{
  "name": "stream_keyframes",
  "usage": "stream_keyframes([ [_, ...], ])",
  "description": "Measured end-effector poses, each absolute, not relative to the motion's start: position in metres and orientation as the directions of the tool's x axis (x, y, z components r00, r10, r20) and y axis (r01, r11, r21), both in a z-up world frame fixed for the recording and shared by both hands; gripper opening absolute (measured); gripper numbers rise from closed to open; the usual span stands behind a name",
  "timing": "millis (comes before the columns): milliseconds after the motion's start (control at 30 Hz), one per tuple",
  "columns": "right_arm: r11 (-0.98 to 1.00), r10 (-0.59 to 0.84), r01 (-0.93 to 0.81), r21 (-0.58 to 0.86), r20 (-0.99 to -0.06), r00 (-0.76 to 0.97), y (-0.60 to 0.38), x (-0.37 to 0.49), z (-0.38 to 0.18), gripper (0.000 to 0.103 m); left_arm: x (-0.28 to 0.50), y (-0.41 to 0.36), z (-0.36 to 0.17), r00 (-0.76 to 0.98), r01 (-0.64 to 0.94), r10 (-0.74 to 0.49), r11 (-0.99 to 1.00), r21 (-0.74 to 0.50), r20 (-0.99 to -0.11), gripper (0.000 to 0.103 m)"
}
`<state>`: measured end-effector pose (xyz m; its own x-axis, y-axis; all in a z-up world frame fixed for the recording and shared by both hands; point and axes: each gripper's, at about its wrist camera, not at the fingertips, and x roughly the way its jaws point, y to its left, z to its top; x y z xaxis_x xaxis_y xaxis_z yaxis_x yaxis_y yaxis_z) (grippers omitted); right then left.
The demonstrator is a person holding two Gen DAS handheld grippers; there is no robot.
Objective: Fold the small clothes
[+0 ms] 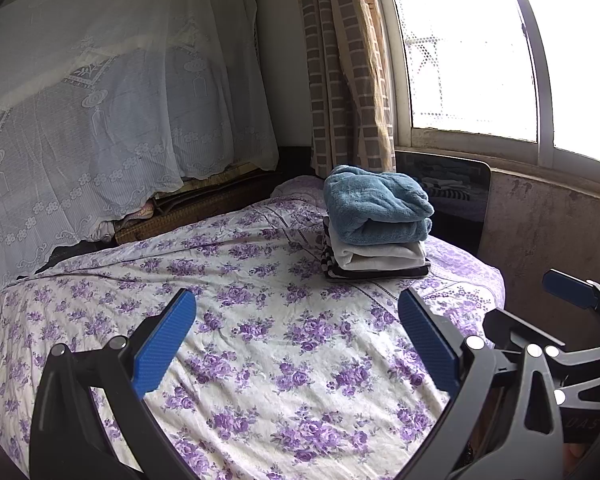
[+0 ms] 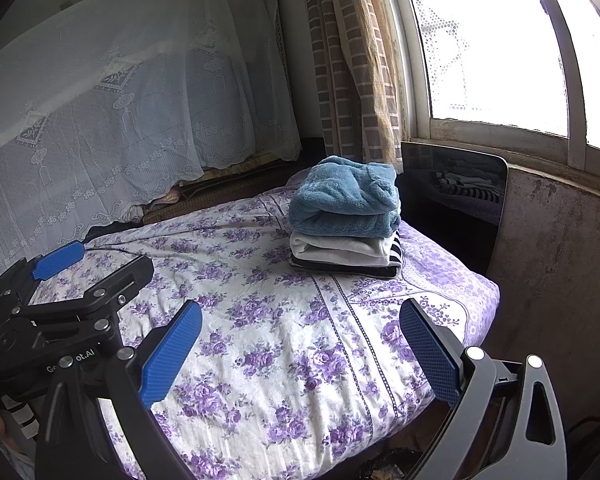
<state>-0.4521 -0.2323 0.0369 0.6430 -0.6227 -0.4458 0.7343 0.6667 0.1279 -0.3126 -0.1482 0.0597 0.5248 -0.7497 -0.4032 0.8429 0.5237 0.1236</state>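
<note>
While both claws are hanging over the near part of the bed, each is standing released with nothing between its blue pads. The left claw [image 1: 296,340] is spreading its fingers wide above the flowered sheet [image 1: 260,320], and the right claw [image 2: 300,344] is doing the same just beside it, toward the bed's right edge. Each is showing up at the margin of the other's view: the right claw's blue pad at the far right of the left view, the left claw's dark frame low on the left of the right view.

Beyond them the sheet, white with purple roses, is lying mostly flat with light creases, and a patterned border strip is running across it toward the far corner. In that far right corner the stack [image 1: 376,224] of folded clothes is sitting well apart from both claws: a fluffy blue piece [image 2: 344,196] on top, white pieces under it, and a black-and-white striped piece at the bottom.

Just behind the stack a dark glossy panel [image 1: 452,196] is leaning against the stained wall [image 2: 560,260] and mirroring the clothes. Above it a bright window [image 1: 480,48] is glaring, a checked curtain [image 1: 340,80] is hanging beside it, and white lace [image 1: 100,120] is draping over bulky things left of the bed.
</note>
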Motion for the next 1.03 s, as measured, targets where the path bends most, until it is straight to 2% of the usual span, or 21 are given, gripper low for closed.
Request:
stream_keyframes([
  [633,0.665,-0.625,0.736,0.123,-0.447,0.640,-0.232,-0.451,0.036,0.099,-0.312,-0.147,0.055,0.519,0.847,-0.755,0.518,0.122,-0.400,0.098],
  [800,0.664,-0.626,0.737,0.129,-0.444,0.641,-0.232,-0.452,0.034,0.099,-0.308,-0.151,0.056,0.501,0.852,-0.748,0.513,0.100,-0.436,0.098],
  [933,0.655,-0.618,0.733,0.182,-0.429,0.659,-0.236,-0.460,0.035,0.099,-0.319,-0.157,0.051,0.530,0.842,-0.731,0.515,0.162,-0.431,0.098],
  [1033,0.643,-0.623,0.739,0.200,-0.424,0.657,-0.238,-0.464,0.036,0.099,-0.320,-0.159,0.049,0.496,0.862,-0.742,0.485,0.148,-0.451,0.098],
])
